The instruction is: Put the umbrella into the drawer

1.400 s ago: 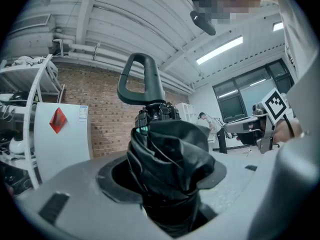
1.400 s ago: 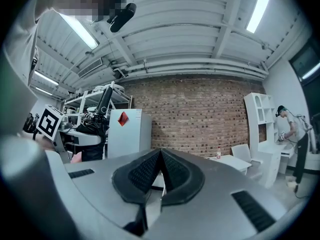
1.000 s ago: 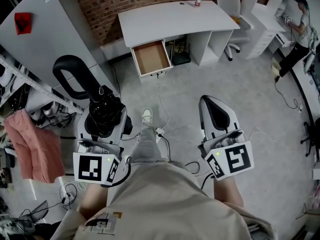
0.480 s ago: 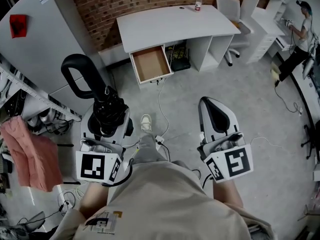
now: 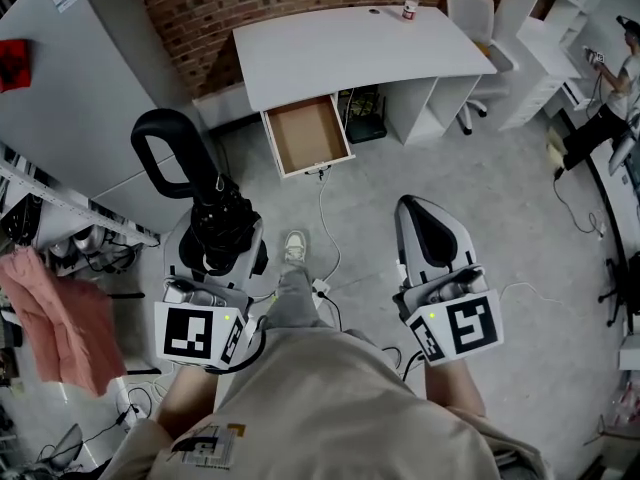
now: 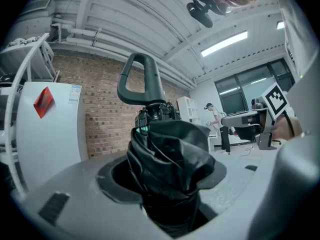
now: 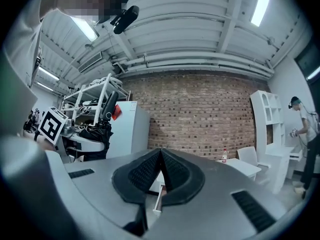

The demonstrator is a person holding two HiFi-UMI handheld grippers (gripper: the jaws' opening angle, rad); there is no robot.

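Drawer [image 5: 308,136] pulled open under left end of bench [image 5: 350,43], bare brown bottom shown. Folded black umbrella [image 5: 205,208] grasped by left tool [image 5: 215,240], well apart from drawer. Right tool [image 5: 432,230] clenched, jaws pressed together.

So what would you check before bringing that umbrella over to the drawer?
1. Umbrella held: ok. The left gripper has its jaws closed on the folded black umbrella.
2. Drawer open: ok. The drawer is pulled out from the white desk.
3. Room inside the drawer: ok. Its bottom shows bare.
4. Right gripper free: ok. The right gripper has its jaws together with nothing between them.
5. Floor on the way: not ok. A white cable trails from the drawer towards the person's shoe.
6. Umbrella fits lengthwise: cannot tell.
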